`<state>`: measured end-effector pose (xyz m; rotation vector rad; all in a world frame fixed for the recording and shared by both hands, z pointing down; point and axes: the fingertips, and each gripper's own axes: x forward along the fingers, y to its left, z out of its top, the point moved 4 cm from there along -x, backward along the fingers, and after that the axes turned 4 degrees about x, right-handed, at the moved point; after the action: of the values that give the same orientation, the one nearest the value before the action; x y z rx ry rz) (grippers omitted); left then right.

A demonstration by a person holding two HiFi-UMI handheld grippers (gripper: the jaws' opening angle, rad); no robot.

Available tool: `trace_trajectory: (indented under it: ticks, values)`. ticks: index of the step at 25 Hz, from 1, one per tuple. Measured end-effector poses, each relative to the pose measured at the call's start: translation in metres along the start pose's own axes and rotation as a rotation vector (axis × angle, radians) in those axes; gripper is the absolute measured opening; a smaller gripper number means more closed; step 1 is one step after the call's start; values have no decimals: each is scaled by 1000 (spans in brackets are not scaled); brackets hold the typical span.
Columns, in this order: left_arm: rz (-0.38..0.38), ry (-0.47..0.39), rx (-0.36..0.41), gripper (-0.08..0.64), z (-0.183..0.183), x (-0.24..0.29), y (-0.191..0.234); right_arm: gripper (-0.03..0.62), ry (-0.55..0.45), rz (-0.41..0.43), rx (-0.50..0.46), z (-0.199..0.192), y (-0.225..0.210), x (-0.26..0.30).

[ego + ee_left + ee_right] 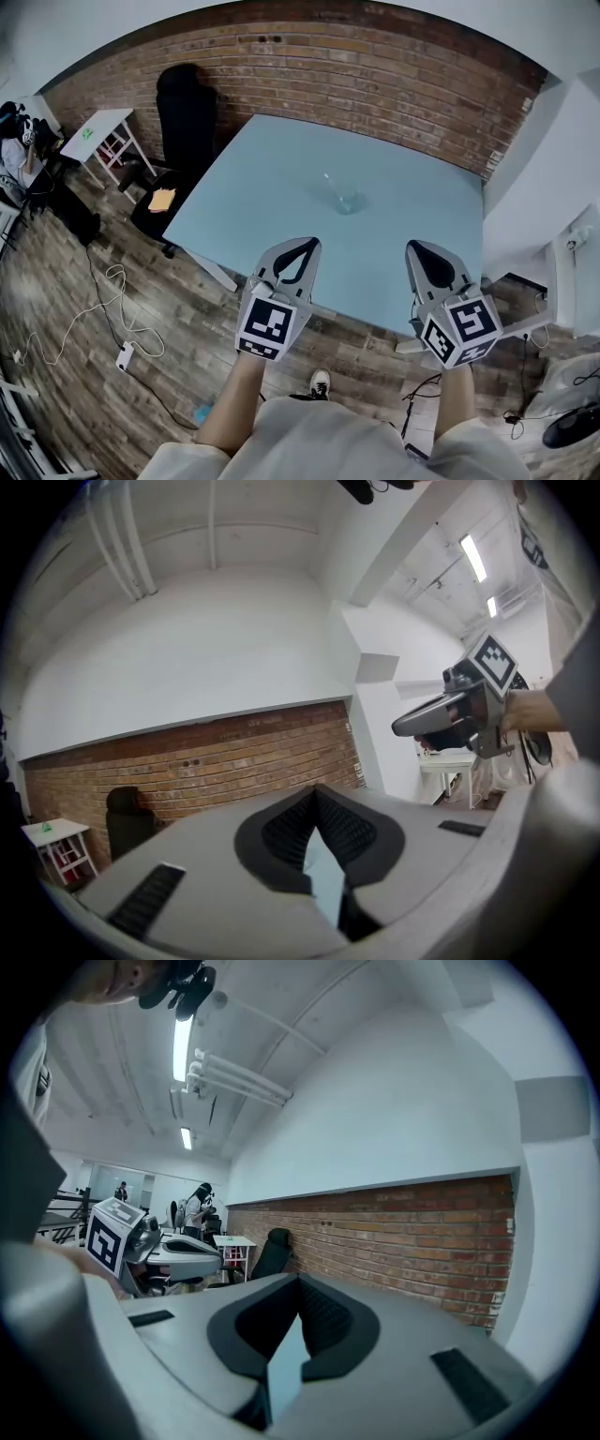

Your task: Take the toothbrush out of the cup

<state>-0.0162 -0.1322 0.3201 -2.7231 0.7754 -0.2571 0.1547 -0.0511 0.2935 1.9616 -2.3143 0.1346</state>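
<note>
Brick wall (375,84) behind, wooden floor below, and between them a pale blue table (262,178) bare but for one item. Carries a clear cup (347,200) about midway along, a little nearer the far edge than the near one, with the toothbrush (331,183) inside, leaning up and to the left. Looks small and faint in the head view; cannot make out the bristle end.

Holds the left gripper (305,246) and the right gripper (419,247) side by side over the table's near edge, well apart from the cup, both pointing roughly level toward the brick wall. Shows both pairs of jaws pressed together at the tips with nothing pinched, only a sliver of the table's blue through the gap lower down. Reads as an approach, closed and empty probably for want of anything to grasp yet. Will need one pair spread before reaching the handle, perhaps the other to steady the light cup against tipping.

Leaves the way across the tabletop free of obstacles. Off the table's far left corner: a black office chair (186,112), something orange (162,199) on a dark seat near it, a small white side table (98,127) beyond, cables (112,281) trailing over the floor. None of it between grippers and cup.
</note>
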Motion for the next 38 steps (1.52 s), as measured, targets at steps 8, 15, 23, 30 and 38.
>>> trace_trajectory:
  ticks: [8,15,23,30,38]
  values:
    - [-11,22,-72,8,-20,17,32,2,57,-4,-5,-6,-1,48]
    - [39,63,-124,6,-45,26,52,2,70,9,-6,-12,-11,82]
    - [78,119,-139,8,-69,52,68,2,110,92,-5,-24,-31,138]
    - [105,163,-146,11,-80,89,79,35,155,187,-3,-36,-54,196]
    - [145,233,-182,43,-102,117,91,54,228,258,-16,-59,-76,253]
